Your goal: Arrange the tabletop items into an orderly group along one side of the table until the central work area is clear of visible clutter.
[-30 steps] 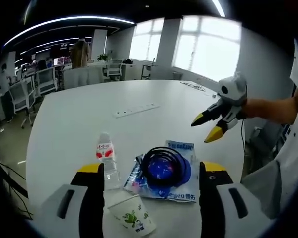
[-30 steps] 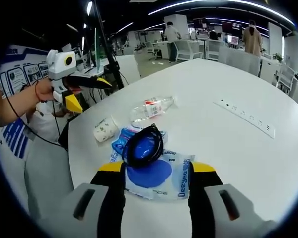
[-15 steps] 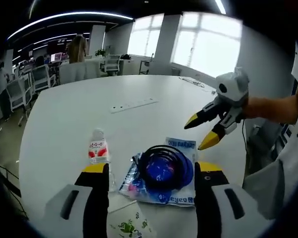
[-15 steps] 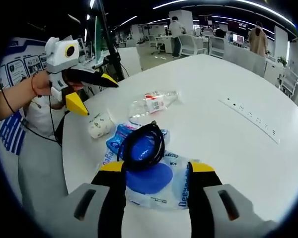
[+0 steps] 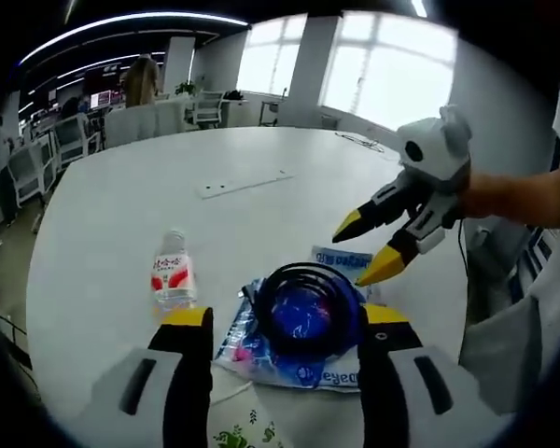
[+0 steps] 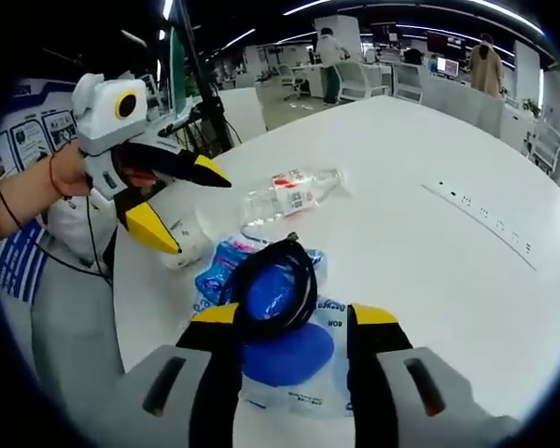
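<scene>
Both grippers have closed in on the cluster since 1 s ago. Left gripper [image 5: 280, 322] and right gripper [image 6: 294, 317] each have jaws apart, holding nothing. Black cable coil [image 5: 308, 303] sits on blue pouch [image 5: 331, 373], water bottle [image 5: 173, 278] just left, paper cup [image 6: 189, 245] near the table [image 5: 121, 215] edge. Risk: nudging the pouch could spill the coil or roll the bottle.
</scene>
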### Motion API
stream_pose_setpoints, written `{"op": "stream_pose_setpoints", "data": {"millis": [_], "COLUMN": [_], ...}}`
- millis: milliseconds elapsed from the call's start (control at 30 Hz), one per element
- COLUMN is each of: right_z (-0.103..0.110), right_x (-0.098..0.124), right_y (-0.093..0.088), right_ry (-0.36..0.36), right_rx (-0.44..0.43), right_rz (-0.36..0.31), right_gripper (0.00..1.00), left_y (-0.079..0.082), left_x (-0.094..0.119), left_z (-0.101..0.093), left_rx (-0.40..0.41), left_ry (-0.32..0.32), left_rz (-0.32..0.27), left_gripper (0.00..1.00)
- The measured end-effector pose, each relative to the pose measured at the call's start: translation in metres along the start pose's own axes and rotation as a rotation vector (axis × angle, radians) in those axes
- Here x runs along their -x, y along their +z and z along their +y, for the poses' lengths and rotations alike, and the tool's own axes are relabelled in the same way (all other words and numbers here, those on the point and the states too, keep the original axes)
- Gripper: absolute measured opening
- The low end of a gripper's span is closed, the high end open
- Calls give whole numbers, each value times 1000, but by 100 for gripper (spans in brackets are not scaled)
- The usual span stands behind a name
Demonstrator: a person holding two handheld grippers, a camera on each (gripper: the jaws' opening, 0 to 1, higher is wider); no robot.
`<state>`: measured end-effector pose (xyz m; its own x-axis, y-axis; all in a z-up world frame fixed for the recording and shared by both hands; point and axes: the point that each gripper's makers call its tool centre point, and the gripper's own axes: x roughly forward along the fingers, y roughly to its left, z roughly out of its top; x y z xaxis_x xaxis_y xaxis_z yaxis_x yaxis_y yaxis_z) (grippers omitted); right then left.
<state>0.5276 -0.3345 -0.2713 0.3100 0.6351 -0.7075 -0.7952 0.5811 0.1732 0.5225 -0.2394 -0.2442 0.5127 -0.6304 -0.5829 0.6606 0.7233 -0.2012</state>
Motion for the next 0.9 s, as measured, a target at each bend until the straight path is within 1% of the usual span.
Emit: {"op": "stream_pose_setpoints", "data": {"millis": [133,200,367,633,833,900], "right_z": [0,-1,-2,-4,-4,-5], "right_x": [-5,-8,-14,-20,-26,-28], "right_y": [-1,-1,-3,-5,-7,-9], "right_ry": [1,0,0,0,-2,-8], "right_rx": [-11,-12,-23,-39,-45,-46], "right_rz": [4,8,16,25,35,42], "right_gripper": [41,40,38,34,31,30], "left_y": [-2,-5,-9,-13,-20,-24], "left_x": [-5,-8,-13,-23,-33,-36], "left_z": [2,5,5,7,7,8], "left_rx": [4,0,0,12,7,11], "left_ry": [2,11,7,10,19,25], "left_rz": [12,30,46,72,118,142], "left_gripper": [61,60,59,52,47,45]}}
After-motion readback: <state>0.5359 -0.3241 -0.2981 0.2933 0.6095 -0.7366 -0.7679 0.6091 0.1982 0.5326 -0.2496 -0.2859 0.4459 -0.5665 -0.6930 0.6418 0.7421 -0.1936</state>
